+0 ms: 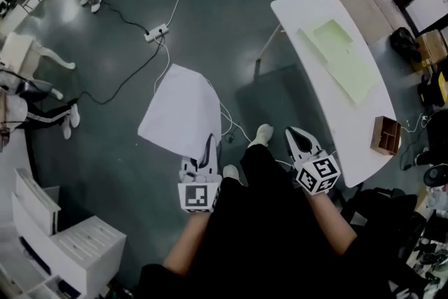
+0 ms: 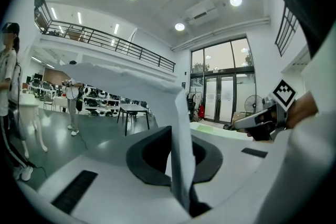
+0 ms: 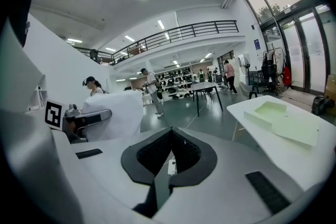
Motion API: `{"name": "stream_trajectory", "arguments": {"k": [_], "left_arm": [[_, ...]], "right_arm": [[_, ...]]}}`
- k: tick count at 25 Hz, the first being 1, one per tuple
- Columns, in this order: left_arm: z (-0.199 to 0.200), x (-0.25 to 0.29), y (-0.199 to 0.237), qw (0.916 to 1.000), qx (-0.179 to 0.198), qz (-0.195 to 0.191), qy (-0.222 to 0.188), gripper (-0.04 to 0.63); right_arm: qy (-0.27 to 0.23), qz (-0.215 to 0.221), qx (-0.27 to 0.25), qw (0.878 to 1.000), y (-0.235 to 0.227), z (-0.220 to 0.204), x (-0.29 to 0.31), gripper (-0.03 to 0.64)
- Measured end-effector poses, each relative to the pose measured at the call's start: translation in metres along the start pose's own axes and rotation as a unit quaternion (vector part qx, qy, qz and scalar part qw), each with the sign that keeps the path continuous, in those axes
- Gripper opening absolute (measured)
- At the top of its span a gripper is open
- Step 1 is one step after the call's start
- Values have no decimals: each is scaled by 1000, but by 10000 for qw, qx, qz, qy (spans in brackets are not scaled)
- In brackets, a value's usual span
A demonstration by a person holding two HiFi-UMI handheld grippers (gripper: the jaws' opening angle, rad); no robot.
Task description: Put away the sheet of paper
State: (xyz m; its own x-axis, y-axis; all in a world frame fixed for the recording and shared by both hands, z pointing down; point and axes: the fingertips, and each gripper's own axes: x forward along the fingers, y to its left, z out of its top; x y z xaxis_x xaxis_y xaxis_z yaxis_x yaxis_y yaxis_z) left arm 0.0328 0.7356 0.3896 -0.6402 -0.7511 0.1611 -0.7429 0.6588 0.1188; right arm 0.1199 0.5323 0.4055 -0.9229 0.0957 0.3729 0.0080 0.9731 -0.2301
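A white sheet of paper [image 1: 180, 108] hangs out over the dark floor, pinched at its near edge by my left gripper [image 1: 208, 145], which is shut on it. In the left gripper view the sheet [image 2: 178, 128] stands edge-on between the closed jaws and fans out ahead. My right gripper [image 1: 297, 140] is shut and holds nothing; it hovers near the white table [image 1: 336, 115]. A pale green tray [image 1: 343, 56] lies on that table, seen also in the right gripper view as the green tray [image 3: 281, 118]. The right gripper view shows the left gripper [image 3: 86, 118] with the sheet [image 3: 113, 113].
A brown wooden box [image 1: 386, 134] sits at the table's near end. White drawer units [image 1: 63, 241] stand at the lower left. A power strip [image 1: 156, 32] and cables cross the floor. People stand at the far left. Bags and clutter lie right of the table.
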Motion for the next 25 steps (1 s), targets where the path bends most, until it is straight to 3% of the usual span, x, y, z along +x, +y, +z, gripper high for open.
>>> {"name": "stream_trajectory", "arguments": {"k": [7,11,15,25], "left_arm": [[6,37,-12,9994,169,-294,115,2],[16,75,-33,9970,430,-625,134,2],[22,113,-56,9947,449,-898,223,2],[27,238,-108,9836,800,-1515,564,2]], "right_arm": [[-329,-335,260,9986,-36,13,3,-2],[-206,-752,260,9966,-74,6,-5,-2],[-151,-1006,190,9946,-106,5,-10,-2],[-321,-1627,787,9830,-233,20,1,-2]]}}
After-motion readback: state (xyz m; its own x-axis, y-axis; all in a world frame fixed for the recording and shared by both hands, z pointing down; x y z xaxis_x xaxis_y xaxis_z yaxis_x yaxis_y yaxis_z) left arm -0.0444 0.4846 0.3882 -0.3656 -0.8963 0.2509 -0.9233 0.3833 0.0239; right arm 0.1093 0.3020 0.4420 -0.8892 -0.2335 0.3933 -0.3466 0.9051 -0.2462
